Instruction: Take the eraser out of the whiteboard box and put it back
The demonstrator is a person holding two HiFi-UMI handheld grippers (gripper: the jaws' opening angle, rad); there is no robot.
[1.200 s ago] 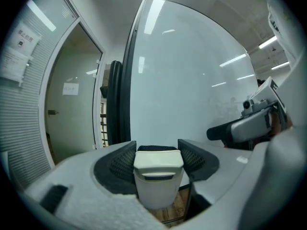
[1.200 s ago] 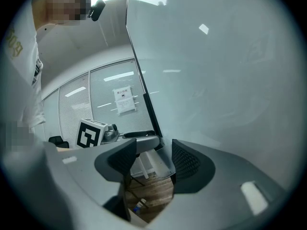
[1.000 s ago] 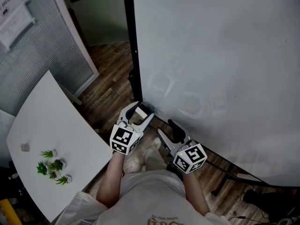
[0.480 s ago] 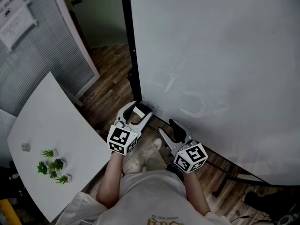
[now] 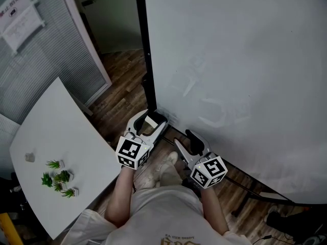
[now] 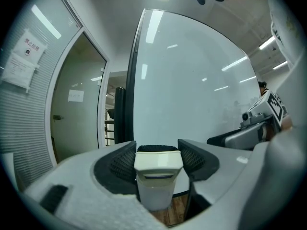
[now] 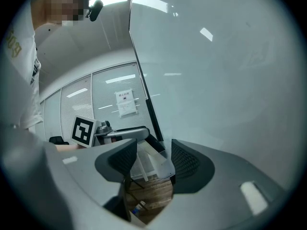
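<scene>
Left gripper [image 5: 149, 120]: was clamped on the eraser [image 6: 157, 171], beside the whiteboard [image 5: 245, 75]
Right gripper [image 5: 184, 139]: jaws stood apart, holding nothing

A white table [image 5: 61, 126] stands on my left. It has a round edge on the near side. A few little green plants [image 5: 61, 178] in small white pots sit close together on it, near me. A small grey thing [image 5: 29, 157] lies on it too, a bit to the left of the plants and apart from them. I cannot tell what it is.

Under me is a brown wood floor [image 5: 122, 93]. My shoes [image 5: 166, 162] stand on it, right of the table. The black legs [image 5: 245, 188] of the whiteboard [image 5: 245, 70] stand on the floor at my right. A dark thing [image 5: 281, 219] lies on the floor farther right, too dim to tell.
</scene>
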